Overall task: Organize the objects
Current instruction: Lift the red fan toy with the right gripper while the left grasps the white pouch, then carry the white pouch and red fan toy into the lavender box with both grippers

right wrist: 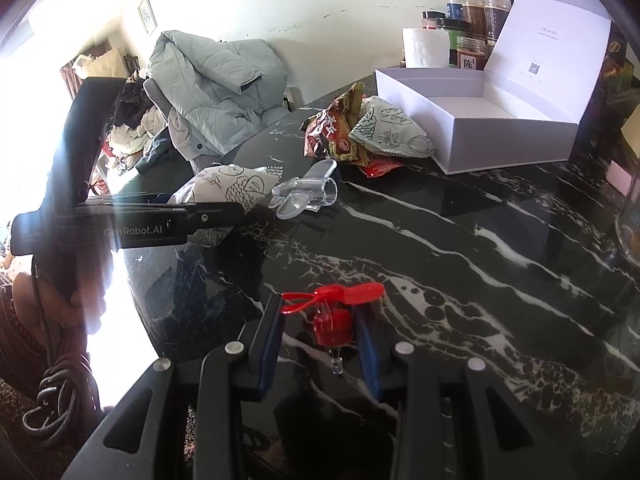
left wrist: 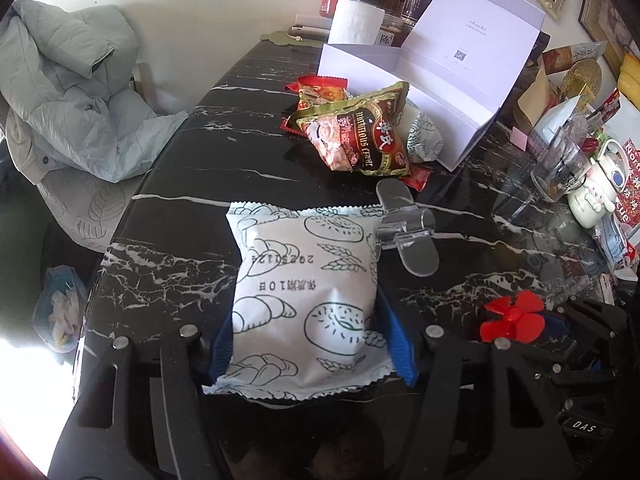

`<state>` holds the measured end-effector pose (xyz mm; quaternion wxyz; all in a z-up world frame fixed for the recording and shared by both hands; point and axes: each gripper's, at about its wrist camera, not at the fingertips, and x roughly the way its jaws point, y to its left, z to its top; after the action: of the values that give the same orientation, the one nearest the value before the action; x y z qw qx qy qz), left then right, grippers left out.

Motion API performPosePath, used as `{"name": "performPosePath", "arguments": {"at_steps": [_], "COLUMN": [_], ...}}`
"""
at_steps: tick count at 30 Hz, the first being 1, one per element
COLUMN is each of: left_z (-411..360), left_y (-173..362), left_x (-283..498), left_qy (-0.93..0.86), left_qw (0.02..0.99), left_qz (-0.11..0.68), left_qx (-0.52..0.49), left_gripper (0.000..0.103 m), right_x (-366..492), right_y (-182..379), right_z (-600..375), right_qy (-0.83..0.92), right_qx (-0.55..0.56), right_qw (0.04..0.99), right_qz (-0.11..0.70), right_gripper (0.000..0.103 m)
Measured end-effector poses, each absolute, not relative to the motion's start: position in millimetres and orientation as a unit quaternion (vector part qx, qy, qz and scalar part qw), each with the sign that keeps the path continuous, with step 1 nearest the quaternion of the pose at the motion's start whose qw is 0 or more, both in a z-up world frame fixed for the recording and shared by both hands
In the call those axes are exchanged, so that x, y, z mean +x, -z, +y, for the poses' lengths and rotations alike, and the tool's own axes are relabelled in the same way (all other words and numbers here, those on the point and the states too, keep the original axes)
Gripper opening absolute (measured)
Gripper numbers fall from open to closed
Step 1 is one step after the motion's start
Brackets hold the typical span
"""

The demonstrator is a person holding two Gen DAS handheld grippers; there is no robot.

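Note:
A white snack packet (left wrist: 304,280) printed with bread drawings lies on the black marble table (left wrist: 200,168). My left gripper (left wrist: 308,340) is shut on it, its blue pads pressing both sides. From the side, the right wrist view shows this gripper (right wrist: 256,212) and the packet (right wrist: 224,188). My right gripper (right wrist: 320,320) is shut on a small red toy fan (right wrist: 332,324), held just above the table; the fan (left wrist: 512,316) also shows at the left view's lower right. A clear plastic clip (left wrist: 404,228) lies beside the packet. An open white box (right wrist: 500,132) stands at the back.
A pile of snack packets (right wrist: 340,132) lies in front of the box. Jars (right wrist: 472,12) and a paper roll (right wrist: 424,48) stand behind it. Glasses (left wrist: 556,172) and a white mug (left wrist: 596,192) crowd the right side. A grey jacket (left wrist: 72,80) hangs over a chair past the table's left edge.

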<state>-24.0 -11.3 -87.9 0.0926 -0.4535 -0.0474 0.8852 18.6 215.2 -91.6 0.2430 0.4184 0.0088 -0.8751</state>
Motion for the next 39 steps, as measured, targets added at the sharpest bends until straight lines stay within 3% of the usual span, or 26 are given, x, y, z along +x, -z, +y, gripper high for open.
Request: {"name": "performPosePath", "arguments": {"at_steps": [21, 39], "left_z": [-1.3, 49.2], "left_y": [28.8, -29.9], "left_x": [23.4, -7.5], "left_qy": [-0.911, -0.920], "left_qw": [0.107, 0.157], "left_qz": [-0.043, -0.007], "left_qx": [-0.396, -0.359], "left_gripper": [0.058, 0.058], "right_x": [50.2, 19.9], "right_y": [34.4, -24.7], "right_z": [223.3, 260.2], "right_qy": [0.904, 0.928], "right_qx": [0.348, 0.299], "right_qw": [0.248, 0.220], "right_qz": [0.018, 0.018], "right_gripper": [0.034, 0.034]}}
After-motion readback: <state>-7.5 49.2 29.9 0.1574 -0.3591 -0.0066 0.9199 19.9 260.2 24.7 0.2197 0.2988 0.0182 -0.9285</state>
